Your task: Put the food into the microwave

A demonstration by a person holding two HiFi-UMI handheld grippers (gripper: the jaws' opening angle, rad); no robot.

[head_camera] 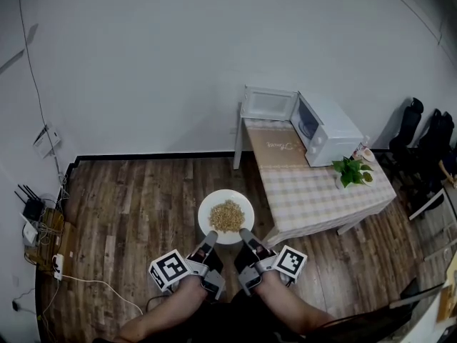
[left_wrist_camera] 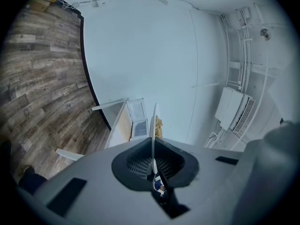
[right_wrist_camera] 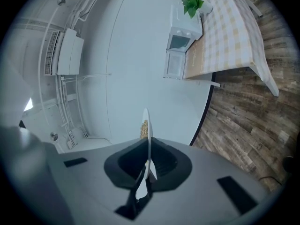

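A white plate (head_camera: 206,211) carries a heap of tan, crumbly food (head_camera: 227,216) at its middle, with the rim bare all round. It hangs level above the wooden floor (head_camera: 128,206), held at its near edge by both claws. The left claw (head_camera: 211,238) is clamped on the rim at the near left and the right claw (head_camera: 245,233) on the rim at the near right. In each gripper view the plate runs edge-on between the pads, which press on it.

The microwave (head_camera: 332,131) stands at the far end of the desk (head_camera: 314,195) with its door (head_camera: 268,103) swung wide open by the wall. What its cavity holds cannot be made out. The plate is well apart from it, off the desk's near-left corner.

A brown mat (head_camera: 275,148) lies bare in front of the microwave's opening, along the desk's left edge, and a checked cloth drapes over the desk's sides. A potted plant (head_camera: 351,170) sits near the right edge, just beside the microwave. The floor left of the desk is open — dark chairs (head_camera: 421,131) crowd its right side.
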